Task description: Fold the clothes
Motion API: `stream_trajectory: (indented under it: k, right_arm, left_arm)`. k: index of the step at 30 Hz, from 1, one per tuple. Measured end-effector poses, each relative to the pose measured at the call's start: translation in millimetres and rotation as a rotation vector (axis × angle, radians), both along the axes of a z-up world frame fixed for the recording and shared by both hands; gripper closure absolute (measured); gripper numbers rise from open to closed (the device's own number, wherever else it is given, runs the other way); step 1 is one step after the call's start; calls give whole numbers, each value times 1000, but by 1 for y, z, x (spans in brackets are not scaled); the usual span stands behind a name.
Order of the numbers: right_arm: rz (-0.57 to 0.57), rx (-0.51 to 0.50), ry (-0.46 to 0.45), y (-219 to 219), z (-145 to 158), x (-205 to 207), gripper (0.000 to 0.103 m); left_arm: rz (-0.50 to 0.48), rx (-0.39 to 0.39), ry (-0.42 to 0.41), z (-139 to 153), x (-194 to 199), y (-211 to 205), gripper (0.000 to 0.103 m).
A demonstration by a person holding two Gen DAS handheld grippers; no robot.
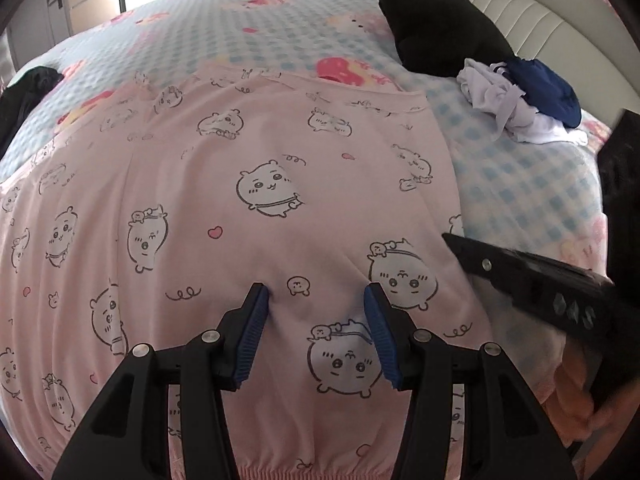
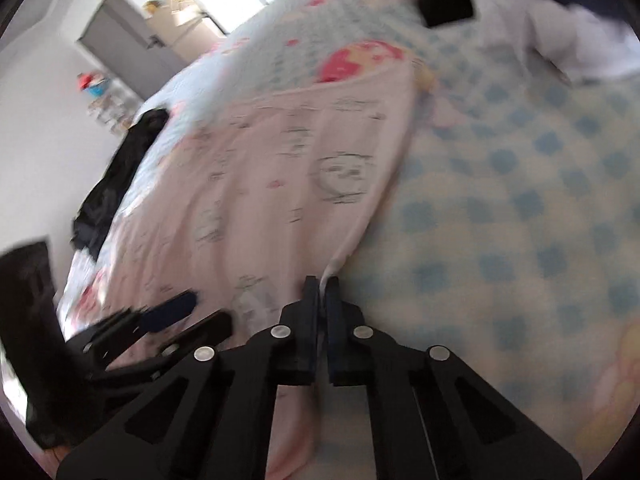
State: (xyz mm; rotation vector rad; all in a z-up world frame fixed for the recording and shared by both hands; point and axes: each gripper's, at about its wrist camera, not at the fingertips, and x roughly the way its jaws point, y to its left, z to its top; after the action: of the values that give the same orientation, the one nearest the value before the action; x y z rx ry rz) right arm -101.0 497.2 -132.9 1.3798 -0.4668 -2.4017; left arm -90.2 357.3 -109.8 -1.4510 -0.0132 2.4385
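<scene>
A pink garment [image 1: 248, 200] with cartoon prints lies spread flat on a bed [image 1: 520, 192] covered in a blue-checked sheet. The left tool [image 1: 316, 294] stands wide open over the cloth, gripping nothing. The right tool [image 2: 322, 280] is clamped on the garment's right edge. Black, white and navy clothes [image 1: 500, 92] are heaped near the padded headboard [image 1: 540, 12].

My left claw [image 1: 316, 300] points steeply downward, its blue pads [image 1: 252, 332] standing wide apart. My right claw [image 2: 322, 284] also tilts down — its jaws are clamped together, with a thin edge of pink garment [image 2: 280, 168] pinched between the tips.
</scene>
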Motion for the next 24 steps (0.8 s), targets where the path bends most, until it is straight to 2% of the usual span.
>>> stream_trajectory:
  k: [2, 4, 10, 13, 17, 19, 22, 24]
  right_arm:
    - [-14, 98, 39, 1, 7, 6, 103]
    - [-67, 186, 41, 6, 5, 6, 103]
    - [-213, 204, 19, 52, 6, 9, 103]
    - [-218, 61, 27, 56, 8, 4, 100]
    - [-160, -1, 30, 39, 9, -1, 99]
    - [-130, -29, 16, 30, 7, -5, 97]
    - [-101, -21, 32, 19, 9, 0, 88]
    - [-89, -7, 50, 14, 13, 9, 88]
  left_arm:
    - [0, 7, -4, 1, -1, -2, 51]
    - [0, 9, -4, 0, -1, -2, 51]
    - [1, 0, 9, -3, 3, 0, 51]
    - [3, 50, 48, 5, 10, -4, 51]
    - [-28, 93, 40, 6, 19, -4, 51]
    - [-45, 68, 32, 1, 26, 0, 51]
    - [-59, 13, 35, -7, 37, 4, 51]
    - [-59, 3, 44, -7, 42, 2, 51]
